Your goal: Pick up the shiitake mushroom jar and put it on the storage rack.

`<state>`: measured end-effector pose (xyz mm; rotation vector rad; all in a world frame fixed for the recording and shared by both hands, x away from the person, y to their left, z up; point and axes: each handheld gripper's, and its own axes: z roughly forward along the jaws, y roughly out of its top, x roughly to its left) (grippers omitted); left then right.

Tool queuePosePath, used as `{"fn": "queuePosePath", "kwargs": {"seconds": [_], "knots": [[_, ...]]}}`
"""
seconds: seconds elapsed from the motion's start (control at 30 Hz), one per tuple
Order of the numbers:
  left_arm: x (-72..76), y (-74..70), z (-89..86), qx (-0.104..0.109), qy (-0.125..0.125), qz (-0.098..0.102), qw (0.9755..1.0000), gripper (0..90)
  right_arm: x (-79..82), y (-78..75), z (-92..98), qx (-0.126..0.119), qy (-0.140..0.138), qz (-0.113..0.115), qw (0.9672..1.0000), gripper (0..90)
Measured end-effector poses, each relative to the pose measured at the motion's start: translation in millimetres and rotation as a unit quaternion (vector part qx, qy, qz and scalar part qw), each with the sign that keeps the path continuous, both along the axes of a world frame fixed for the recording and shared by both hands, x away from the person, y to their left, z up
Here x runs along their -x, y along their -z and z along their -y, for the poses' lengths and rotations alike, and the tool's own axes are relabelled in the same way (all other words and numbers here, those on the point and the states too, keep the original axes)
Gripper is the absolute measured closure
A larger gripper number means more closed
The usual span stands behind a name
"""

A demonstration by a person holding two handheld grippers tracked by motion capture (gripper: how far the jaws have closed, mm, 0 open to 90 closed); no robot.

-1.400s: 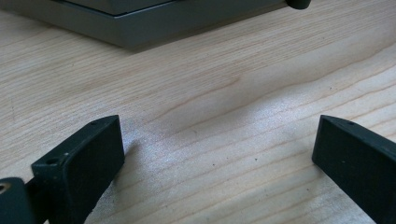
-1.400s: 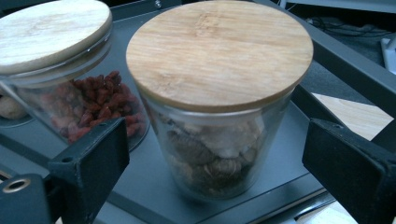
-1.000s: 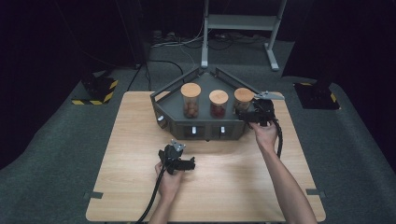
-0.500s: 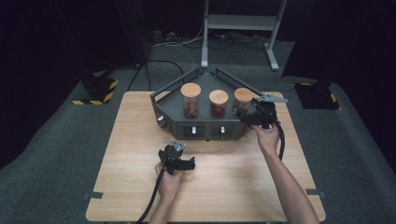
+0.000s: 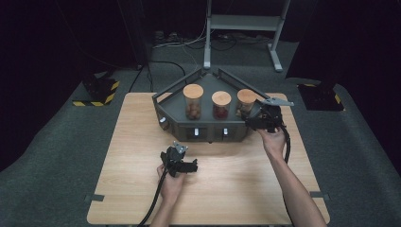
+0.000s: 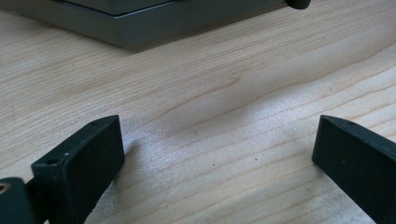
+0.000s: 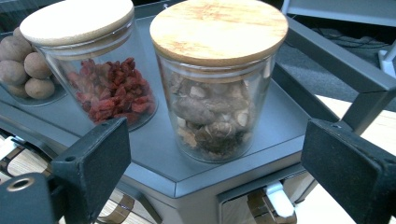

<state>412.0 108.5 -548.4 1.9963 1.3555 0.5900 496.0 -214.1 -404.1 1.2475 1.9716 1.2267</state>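
Our right claw (image 5: 259,117) has crept a little closer to the rightmost jar (image 7: 217,79), the one with pale brown pieces under a bamboo lid, which stands at the right end of the grey stand (image 5: 176,118). Its jaws are spread, a touch narrower than a second ago, with the jar ahead of them, untouched. We judge the grasp is about to begin. Our left claw (image 5: 185,166) rests spread on the tabletop (image 5: 127,156), in front of the stand.
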Motion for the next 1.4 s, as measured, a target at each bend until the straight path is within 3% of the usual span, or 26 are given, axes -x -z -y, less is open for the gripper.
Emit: {"fn": "queuePosePath", "kwargs": {"seconds": [0.73, 1.4], "knots": [[0.0, 0.0, 0.0, 0.000, 0.000, 0.000, 1.0000, 2.2, 15.8, -2.3, 6.8, -0.005, -0.004, 0.012, 0.9999, 9.3], [0.0, 0.0, -0.1, 0.000, 0.000, 0.000, 1.0000, 2.2, 28.1, 6.3, 14.2, -0.006, -0.010, 0.009, 0.9999, 9.5]]}}
